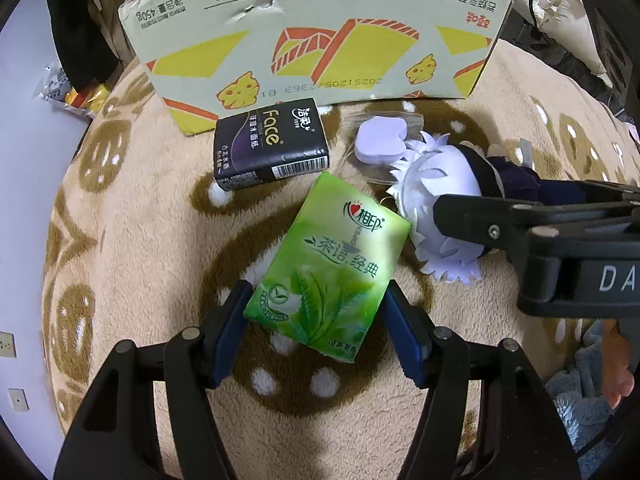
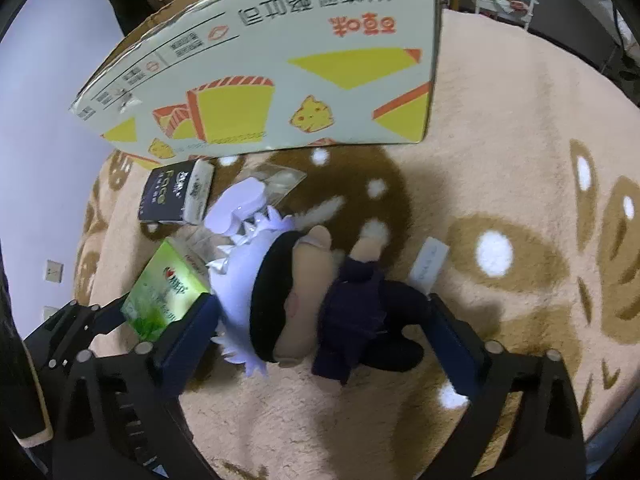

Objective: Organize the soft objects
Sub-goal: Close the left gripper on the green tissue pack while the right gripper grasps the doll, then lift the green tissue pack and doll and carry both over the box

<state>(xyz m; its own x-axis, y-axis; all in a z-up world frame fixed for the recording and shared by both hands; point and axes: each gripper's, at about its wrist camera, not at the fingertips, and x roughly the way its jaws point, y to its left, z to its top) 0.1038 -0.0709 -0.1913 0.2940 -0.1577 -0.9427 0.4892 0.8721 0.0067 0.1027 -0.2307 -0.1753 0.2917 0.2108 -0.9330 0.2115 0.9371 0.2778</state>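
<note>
Beneath everything spreads the plush blanket (image 1: 132, 216), beige with brown bear patches, and at its far side the cardboard box (image 1: 312, 40) stands with its printed wall toward me. Nearer and to the right lies the plush doll (image 2: 320, 300), white spiky hair toward the left, dark clothes toward the right; my right gripper (image 2: 328, 320) straddles it with the fingers (image 2: 456, 344) spread wide to either side, not pressing in as far as I can see. The doll should be light and squashy, so I would close across the body, where the stuffing gives and fills the grip. Just left of the doll, the green tissue pack (image 1: 328, 268) sits between the fingers of my left gripper (image 1: 316, 320), which have closed on its near end. It is light, soft, with a slick wrapper, so I would squeeze the long sides gently. Beyond it sit the dark tissue pack (image 1: 272, 144) and the small lilac sponge (image 1: 380, 140) in its clear wrapper.
</note>
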